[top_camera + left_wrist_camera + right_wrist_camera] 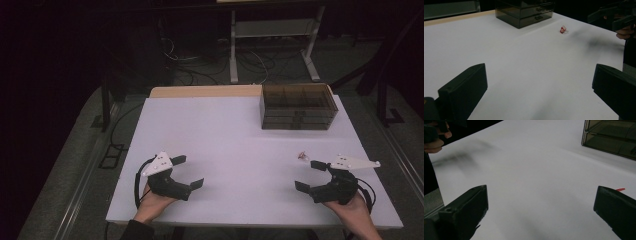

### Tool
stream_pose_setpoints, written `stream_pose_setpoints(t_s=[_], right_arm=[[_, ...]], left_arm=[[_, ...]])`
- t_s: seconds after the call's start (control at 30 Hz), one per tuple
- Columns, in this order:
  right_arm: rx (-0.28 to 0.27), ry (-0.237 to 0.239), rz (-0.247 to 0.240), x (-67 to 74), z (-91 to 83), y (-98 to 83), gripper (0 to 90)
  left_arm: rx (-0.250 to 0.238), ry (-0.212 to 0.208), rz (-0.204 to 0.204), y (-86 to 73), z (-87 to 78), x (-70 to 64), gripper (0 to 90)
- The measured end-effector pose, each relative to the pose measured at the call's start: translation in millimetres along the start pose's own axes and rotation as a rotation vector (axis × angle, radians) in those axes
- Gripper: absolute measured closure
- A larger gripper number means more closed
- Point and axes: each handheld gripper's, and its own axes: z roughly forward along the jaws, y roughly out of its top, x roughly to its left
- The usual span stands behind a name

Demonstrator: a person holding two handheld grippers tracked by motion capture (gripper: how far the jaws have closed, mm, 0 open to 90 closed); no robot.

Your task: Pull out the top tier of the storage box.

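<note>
Nothing looks begun yet: the left gripper (189, 172) and right gripper (310, 175) rest near the front edge, jaws spread wide, holding nothing. The small red object (302, 156) (too small to identify) lies just beyond the right gripper, untouched. The smoky drawer box (297, 106) stands shut at the white table's (225, 140) far right; the room behind is dark, with cables on the floor.

Lab, floor cables (200, 65), white worktable (225, 135)

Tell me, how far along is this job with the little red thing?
Nothing looks done yet. The small red object lies loose on the white table, near the open right gripper. The left gripper is open and empty too. The smoky drawer box has its drawers shut. Grasping it remains.
</note>
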Motion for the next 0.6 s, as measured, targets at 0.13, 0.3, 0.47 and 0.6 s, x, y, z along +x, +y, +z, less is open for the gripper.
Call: stream_pose_setpoints(t_s=[0.13,0.3,0.47,0.6], right_arm=[[0.002,-0.007,-0.005,0.5,-0.5,1.0,0.0],[0.009,-0.009,-0.003,0.7,-0.7,3.0,0.0],[0.017,-0.013,-0.005,0.3,-0.5,7.5,0.0],[0.021,-0.017,0.0,-0.5,-0.3,9.8,0.0]], left_arm=[[-0.001,-0.002,-0.002,-0.2,0.7,-0.3,0.0],[0.0,-0.003,0.001,-0.1,1.1,-0.8,0.0],[0.004,-0.003,0.0,-0.6,1.9,-1.2,0.0],[0.002,0.0,-0.001,-0.8,1.9,-1.4,0.0]])
